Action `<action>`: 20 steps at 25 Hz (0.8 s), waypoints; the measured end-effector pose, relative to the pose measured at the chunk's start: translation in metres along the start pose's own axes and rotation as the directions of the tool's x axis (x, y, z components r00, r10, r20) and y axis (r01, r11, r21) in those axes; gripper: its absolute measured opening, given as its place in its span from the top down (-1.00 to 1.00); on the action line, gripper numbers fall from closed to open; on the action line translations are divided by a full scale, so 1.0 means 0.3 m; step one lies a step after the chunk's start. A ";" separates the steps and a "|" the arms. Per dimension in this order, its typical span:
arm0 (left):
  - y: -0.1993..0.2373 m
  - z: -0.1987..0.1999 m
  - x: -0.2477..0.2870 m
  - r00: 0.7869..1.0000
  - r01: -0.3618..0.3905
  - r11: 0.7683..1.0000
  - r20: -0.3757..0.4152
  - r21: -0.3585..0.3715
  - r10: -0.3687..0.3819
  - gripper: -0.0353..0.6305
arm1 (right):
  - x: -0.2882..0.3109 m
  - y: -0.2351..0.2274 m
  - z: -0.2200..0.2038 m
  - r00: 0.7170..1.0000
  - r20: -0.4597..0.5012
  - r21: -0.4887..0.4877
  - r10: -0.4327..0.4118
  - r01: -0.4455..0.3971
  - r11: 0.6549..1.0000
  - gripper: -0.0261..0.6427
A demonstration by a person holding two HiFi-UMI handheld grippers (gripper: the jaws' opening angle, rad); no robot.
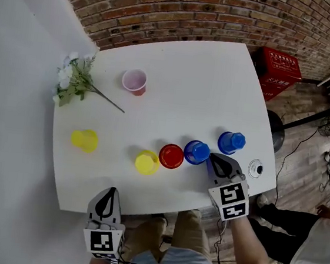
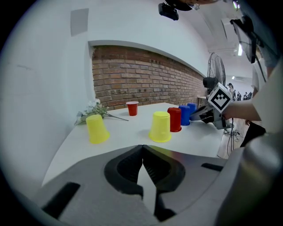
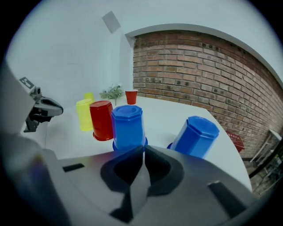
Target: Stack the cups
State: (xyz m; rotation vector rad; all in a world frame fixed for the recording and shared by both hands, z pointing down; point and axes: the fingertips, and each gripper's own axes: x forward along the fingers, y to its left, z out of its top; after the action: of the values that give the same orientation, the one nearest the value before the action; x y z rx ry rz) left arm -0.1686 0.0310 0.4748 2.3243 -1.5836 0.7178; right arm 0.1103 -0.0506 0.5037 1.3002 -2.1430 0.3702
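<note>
Your left gripper point(image 2: 142, 151), well left of the red cup point(image 1: 171, 156) and nearer you, had its fingers pressed together on nothing; the far yellow cup point(image 1: 85, 140) sat well left of the red cup, the near yellow cup point(image 1: 146, 162) just beside it; only the gripper views showed them mouth-down; your right gripper point(image 3: 142, 149), fingers together, met the foot of the blue cup point(image 3: 128, 125) just right of the red cup; the second blue cup point(image 1: 231, 142) stood further right.

Bright, even light; soft shadows; fisheye bending with dark corners.
</note>
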 end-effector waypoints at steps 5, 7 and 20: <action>-0.004 0.005 0.006 1.000 0.004 1.000 -0.003 -0.007 -0.004 0.87 | -0.052 -0.060 -0.038 0.999 0.001 0.034 -0.040 0.040 0.999 0.85; -0.014 0.017 0.008 1.000 0.007 1.000 0.001 -0.005 -0.007 0.87 | -0.085 -0.098 -0.060 0.997 -0.003 0.051 -0.073 0.073 0.996 0.85; -0.056 0.043 0.063 1.000 0.019 1.000 0.011 0.017 -0.019 0.87 | -0.044 -0.274 -0.025 0.979 0.091 0.053 -0.181 0.177 0.983 -0.07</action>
State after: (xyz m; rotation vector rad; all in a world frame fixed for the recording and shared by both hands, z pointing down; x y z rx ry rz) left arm -0.1442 0.0164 0.4749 2.3562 -1.5636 0.7179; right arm 0.1892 -0.0772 0.4958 1.5513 -2.0841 0.2886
